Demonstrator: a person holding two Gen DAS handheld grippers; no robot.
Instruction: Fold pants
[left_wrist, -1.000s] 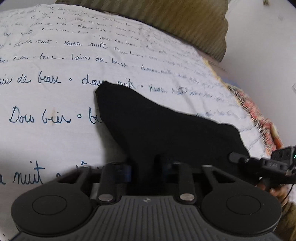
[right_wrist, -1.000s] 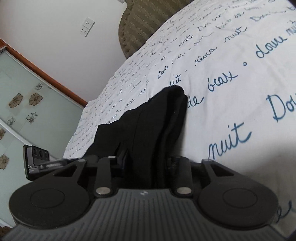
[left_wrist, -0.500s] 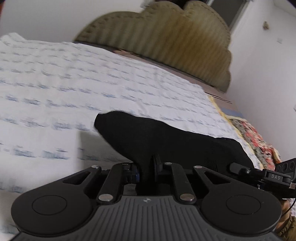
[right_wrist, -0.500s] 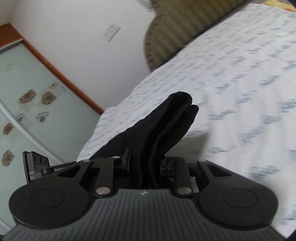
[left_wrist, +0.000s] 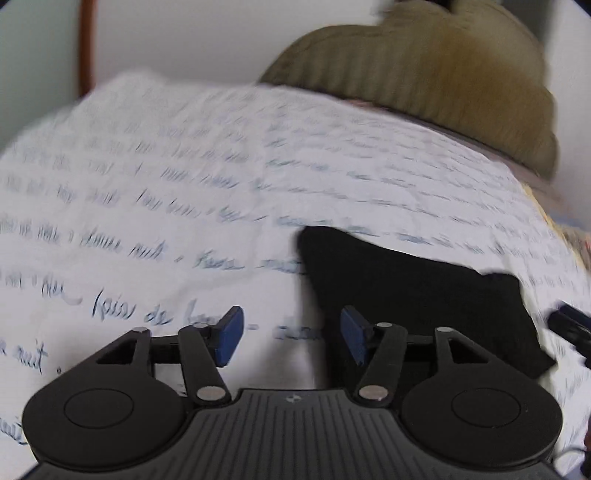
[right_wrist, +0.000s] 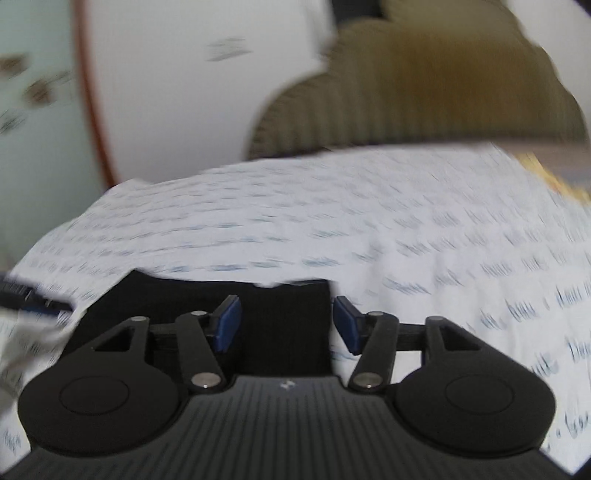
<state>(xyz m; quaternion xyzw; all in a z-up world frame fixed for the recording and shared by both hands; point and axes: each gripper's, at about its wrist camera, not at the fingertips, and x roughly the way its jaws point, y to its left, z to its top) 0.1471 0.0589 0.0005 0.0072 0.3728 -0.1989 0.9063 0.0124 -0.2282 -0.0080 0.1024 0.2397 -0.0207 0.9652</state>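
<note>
While both views are smeared by motion blur, the listed items can be made out.

Left gripper (left_wrist: 291, 334): fingers spread wide, blue pads (left_wrist: 229, 334) facing each other across a bare gap; nothing between them; only the bedsheet shows through the gap.

Right gripper (right_wrist: 287, 325): fingers likewise spread apart, blue pads (right_wrist: 228, 323) clear of the cloth; nothing pinched. In the left wrist view a dark piece of this tool (left_wrist: 570, 325) shows at the right edge, just beside the garment.

Pants (left_wrist: 417, 295): black, folded into a compact flat bundle lying on the bedsheet. In the left wrist view the bundle sits ahead and to the right of the left gripper, its near edge running behind the right-hand finger. In the right wrist view the same pants (right_wrist: 229, 295) lie directly ahead of the open fingers and spread to the left; whether the finger tips touch the cloth cannot be told.

Bedsheet (left_wrist: 184, 206): white, printed with rows of blue cursive script, mostly unreadable through blur; covers the bed under the pants.

Headboard (left_wrist: 443, 77): olive-brown, ribbed, scalloped top edge, at the far end of the bed; also in the right wrist view (right_wrist: 424, 88).

Wall (right_wrist: 184, 92): plain white, behind the headboard.

Wooden frame (right_wrist: 92, 110): reddish-brown strip at the left, bordering a pale greenish glass panel (right_wrist: 33, 110) with blurred dark motifs.
</note>
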